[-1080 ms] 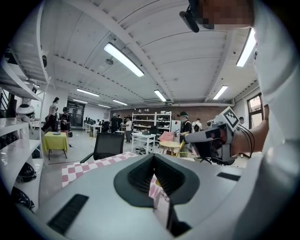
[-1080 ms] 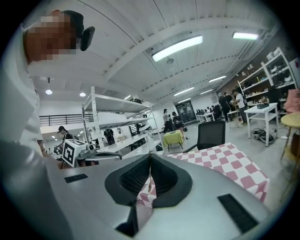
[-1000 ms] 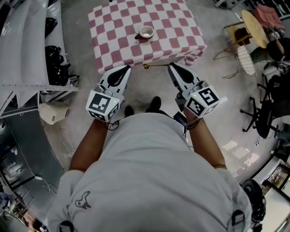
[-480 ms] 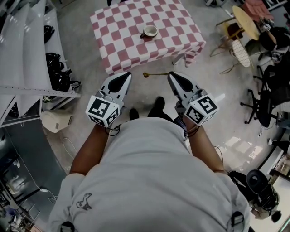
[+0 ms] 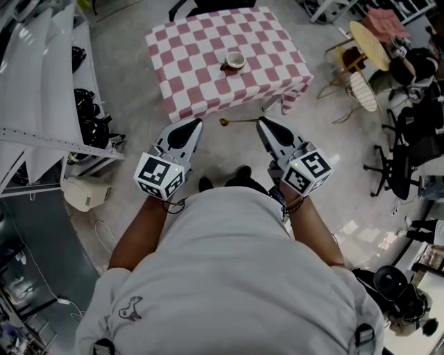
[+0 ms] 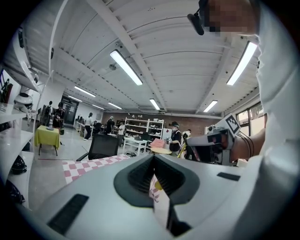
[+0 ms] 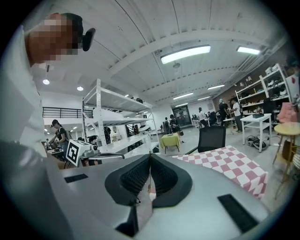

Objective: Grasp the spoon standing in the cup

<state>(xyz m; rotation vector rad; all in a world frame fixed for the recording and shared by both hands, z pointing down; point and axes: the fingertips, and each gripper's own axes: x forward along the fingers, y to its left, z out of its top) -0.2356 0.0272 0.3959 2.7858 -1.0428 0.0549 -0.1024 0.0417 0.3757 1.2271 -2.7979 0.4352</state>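
A thin gold spoon (image 5: pixel 239 121) juts sideways to the left from the tip of my right gripper (image 5: pixel 262 123), which is shut on its handle. In the right gripper view the spoon (image 7: pixel 149 180) hangs as a thin line between the closed jaws. My left gripper (image 5: pixel 197 124) is shut with nothing in it, its tip a short way left of the spoon's bowl. Both grippers hover over the floor, short of the table. The small cup (image 5: pixel 235 61) stands on the red-and-white checkered table (image 5: pixel 194 76), with no spoon in it.
White shelving (image 5: pixel 41 83) runs along the left. Office chairs (image 5: pixel 399 166) and a round stool (image 5: pixel 368 41) crowd the right side. A black chair (image 5: pixel 208 5) stands behind the table. A white canister (image 5: pixel 83 193) lies on the floor at left.
The table and cup have slid farther away and to the right in the head view. Both grippers keep the same pose, the spoon still held in the right one.
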